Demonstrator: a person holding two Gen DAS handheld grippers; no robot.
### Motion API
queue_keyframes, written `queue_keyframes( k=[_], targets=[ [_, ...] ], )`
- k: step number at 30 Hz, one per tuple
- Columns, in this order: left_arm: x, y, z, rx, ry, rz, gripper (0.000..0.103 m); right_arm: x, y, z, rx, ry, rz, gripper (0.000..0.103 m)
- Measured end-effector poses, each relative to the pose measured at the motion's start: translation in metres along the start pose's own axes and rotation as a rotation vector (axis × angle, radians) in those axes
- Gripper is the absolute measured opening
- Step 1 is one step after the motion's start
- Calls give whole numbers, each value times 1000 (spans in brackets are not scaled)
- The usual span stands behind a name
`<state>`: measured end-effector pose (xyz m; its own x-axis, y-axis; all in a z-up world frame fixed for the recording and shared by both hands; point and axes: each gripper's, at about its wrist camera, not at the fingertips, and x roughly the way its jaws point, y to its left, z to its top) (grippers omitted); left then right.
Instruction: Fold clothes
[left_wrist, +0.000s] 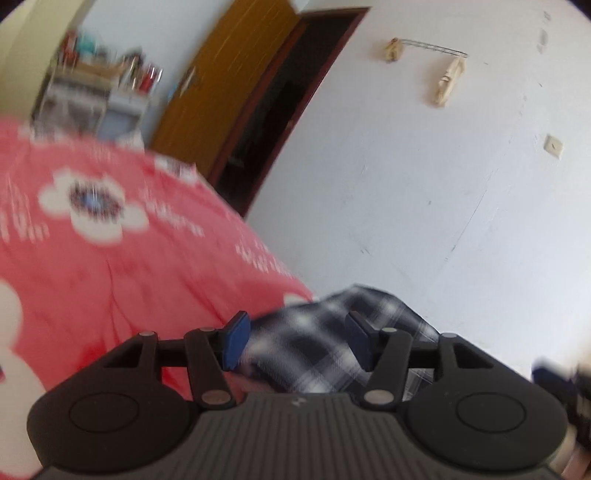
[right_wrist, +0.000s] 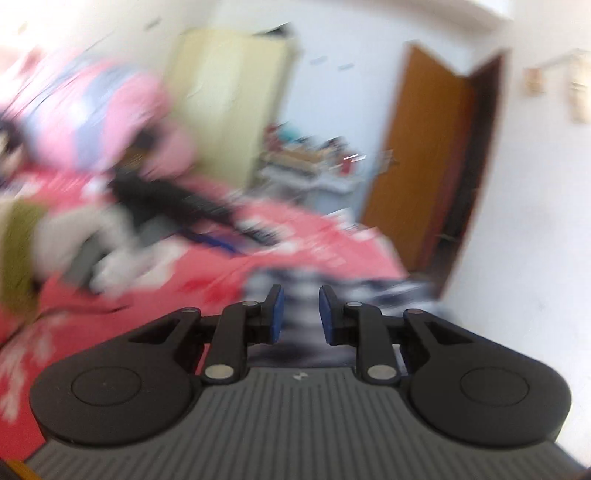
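A dark blue and white plaid garment (left_wrist: 332, 343) lies at the near edge of the red flowered bedspread (left_wrist: 110, 258). My left gripper (left_wrist: 297, 339) is open, its blue pads apart on either side of the cloth and just above it. In the right wrist view, which is blurred, the same plaid garment (right_wrist: 299, 295) lies just ahead of my right gripper (right_wrist: 299, 314). The right gripper is open with a narrower gap, and nothing is held between its pads.
A heap of clothes (right_wrist: 92, 147), pink, white and olive, lies on the far part of the bed. A brown door (left_wrist: 229, 85) stands open beside a dark doorway. A cluttered shelf (left_wrist: 99, 92) stands beyond the bed. A white wall (left_wrist: 443, 184) is at the right.
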<state>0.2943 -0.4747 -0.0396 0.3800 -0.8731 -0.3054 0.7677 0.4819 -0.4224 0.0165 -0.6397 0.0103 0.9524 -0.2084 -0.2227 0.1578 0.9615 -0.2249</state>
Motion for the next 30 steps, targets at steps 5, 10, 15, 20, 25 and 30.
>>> queue_keyframes(
  k=[5,10,15,20,25,30],
  targets=[
    [26,-73,-27,213,96,-79,57,57,-67,0,126,119,-113,17],
    [58,-93,-73,306,184,-88,54,79,-75,-73,162,359,-144,13],
    [65,-81,-70,268,194,-113,54,74,-73,-2,115,247,-114,13],
    [64,-73,-71,270,190,-134,53,160,-83,33,67,224,25,11],
    [66,-61,-71,260,192,-221,53,193,-106,-34,160,405,-58,10],
    [71,-56,-74,257,191,-227,53,159,-128,-38,322,332,-32,10]
  ],
)
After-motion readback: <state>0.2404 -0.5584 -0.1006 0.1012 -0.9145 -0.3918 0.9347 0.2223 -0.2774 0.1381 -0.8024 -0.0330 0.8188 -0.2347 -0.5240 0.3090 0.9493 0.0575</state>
